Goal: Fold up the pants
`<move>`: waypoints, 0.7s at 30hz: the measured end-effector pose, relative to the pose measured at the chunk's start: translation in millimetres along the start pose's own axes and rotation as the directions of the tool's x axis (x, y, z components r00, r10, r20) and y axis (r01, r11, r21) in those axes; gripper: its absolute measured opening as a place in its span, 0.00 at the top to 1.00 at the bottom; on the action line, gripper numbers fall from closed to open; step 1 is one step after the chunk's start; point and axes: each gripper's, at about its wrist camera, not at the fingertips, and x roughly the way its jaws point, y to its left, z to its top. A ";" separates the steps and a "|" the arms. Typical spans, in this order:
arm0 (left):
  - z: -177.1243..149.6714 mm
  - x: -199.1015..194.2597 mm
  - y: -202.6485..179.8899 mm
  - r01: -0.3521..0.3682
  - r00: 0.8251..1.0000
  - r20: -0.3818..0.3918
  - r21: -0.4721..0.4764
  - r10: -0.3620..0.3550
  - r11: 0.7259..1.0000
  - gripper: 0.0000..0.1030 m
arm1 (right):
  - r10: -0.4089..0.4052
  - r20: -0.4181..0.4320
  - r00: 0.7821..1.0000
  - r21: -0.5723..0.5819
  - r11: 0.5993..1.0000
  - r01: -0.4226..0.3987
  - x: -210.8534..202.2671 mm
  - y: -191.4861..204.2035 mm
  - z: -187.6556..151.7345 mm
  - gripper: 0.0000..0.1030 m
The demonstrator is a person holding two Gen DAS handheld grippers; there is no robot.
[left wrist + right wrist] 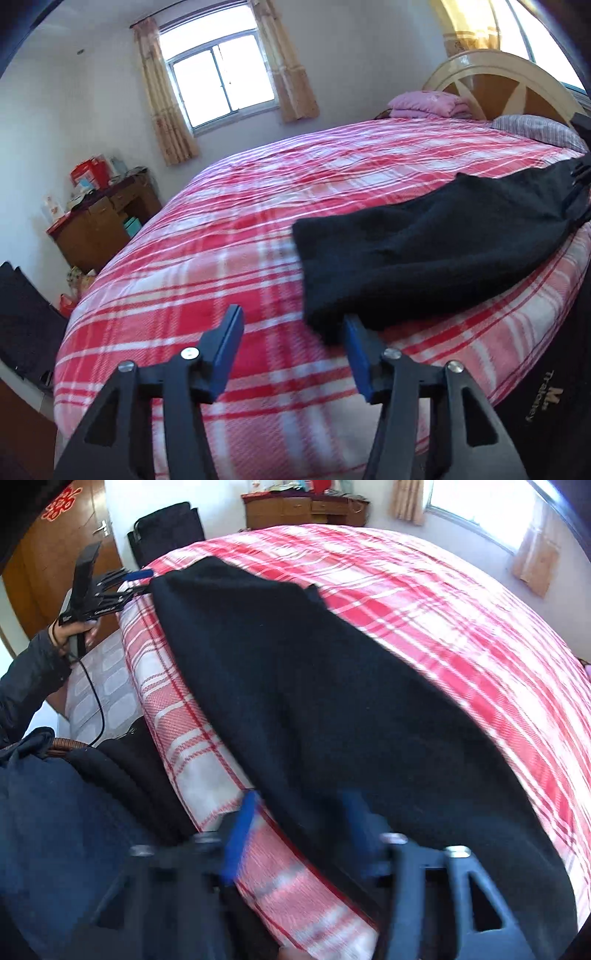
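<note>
Black pants (424, 251) lie stretched along the near edge of a bed with a red and white plaid cover (258, 229). My left gripper (291, 350) is open at one end of the pants; its right finger touches the cloth's corner. My right gripper (299, 834) is open at the other end, with the pants (314, 701) edge between its blurred blue pads. The left gripper also shows in the right wrist view (136, 579), held in a hand at the far end of the pants. The right gripper's black frame shows in the left wrist view (580, 177).
A wooden desk (99, 225) with boxes stands by the wall under a curtained window (221, 81). Folded pink bedding (428, 105) and a pillow (539, 129) lie at the headboard. A black chair (166, 528) and a wooden door (62, 554) are beyond the bed's foot.
</note>
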 end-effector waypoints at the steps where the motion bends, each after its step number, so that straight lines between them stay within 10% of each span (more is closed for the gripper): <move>1: -2.5 -2.0 7.4 -0.015 1.000 -0.003 -0.019 0.015 1.000 0.44 | -0.004 0.008 1.000 0.009 1.000 0.004 -5.0 -3.6 -3.0 0.46; 7: -2.7 -9.4 41.0 -0.155 0.988 -0.026 -0.122 0.152 0.980 0.44 | -0.084 0.088 0.993 0.151 0.986 0.070 -48.6 -40.1 -32.3 0.46; 13: 52.0 -17.0 -6.9 0.029 0.995 0.099 -0.151 -0.014 0.988 0.40 | -0.254 0.128 0.959 0.391 0.901 0.186 -115.8 -95.9 -86.4 0.46; 18: 105.6 4.0 -98.1 0.240 0.967 0.092 -0.027 -0.236 0.971 0.40 | -0.453 0.100 0.886 0.661 0.696 0.281 -188.0 -161.0 -152.7 0.46; 21: 132.9 17.1 -171.9 0.393 0.915 0.059 0.083 -0.399 0.916 0.40 | -0.542 0.052 0.839 0.792 0.534 0.296 -217.1 -197.2 -188.9 0.46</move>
